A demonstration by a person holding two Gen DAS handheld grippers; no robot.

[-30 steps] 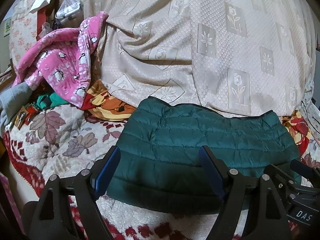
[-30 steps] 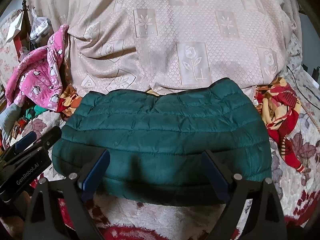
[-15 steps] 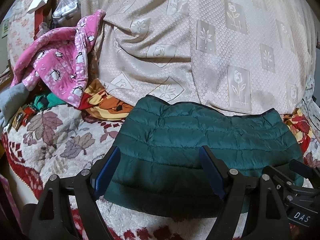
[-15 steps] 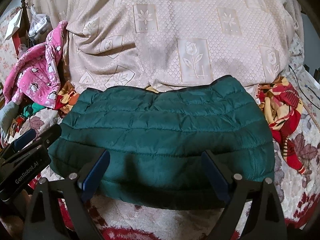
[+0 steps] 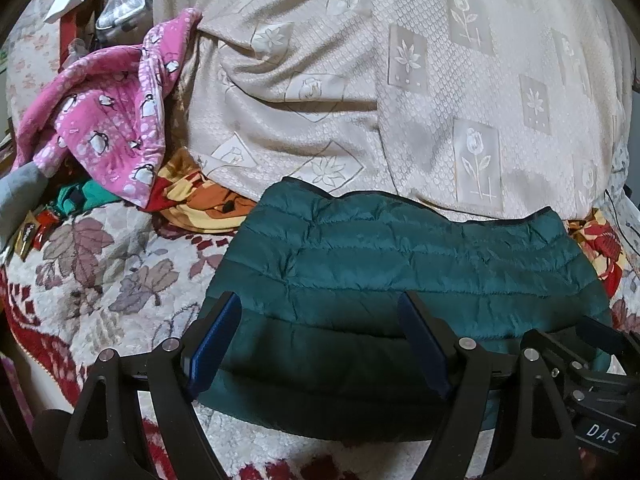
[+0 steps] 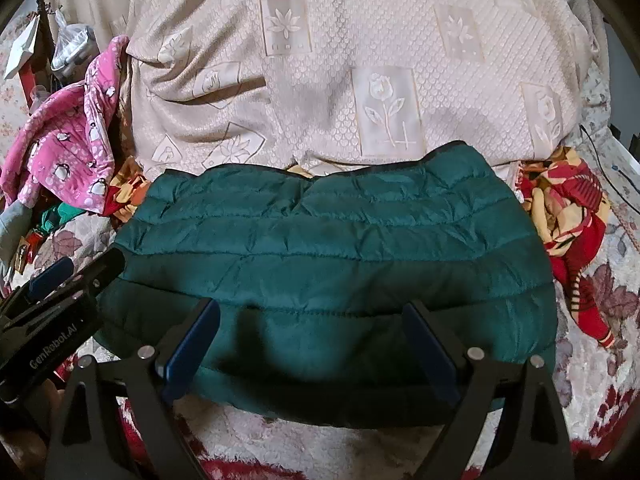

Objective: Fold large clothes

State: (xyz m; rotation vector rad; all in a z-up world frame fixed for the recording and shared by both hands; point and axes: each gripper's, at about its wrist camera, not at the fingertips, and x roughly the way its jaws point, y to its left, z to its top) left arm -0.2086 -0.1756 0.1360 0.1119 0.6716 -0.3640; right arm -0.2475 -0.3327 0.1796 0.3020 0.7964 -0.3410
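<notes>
- Nearest you, the left gripper (image 5: 320,338) and the right gripper (image 6: 316,344) hover with jaws apart, holding nothing.
- Just beyond lies the green quilted jacket (image 6: 332,256), folded; likely light, puffy, slippery. Pinch its near hem.
- Behind the jacket, a beige cover (image 6: 360,80).

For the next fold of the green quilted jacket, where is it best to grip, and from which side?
Probably the near folded edge of the green quilted jacket, coming in low from the front. That edge is thick and rounded, lies free on the blanket, and faces both open grippers: left gripper, right gripper. Its far edge abuts the beige cover.
</notes>
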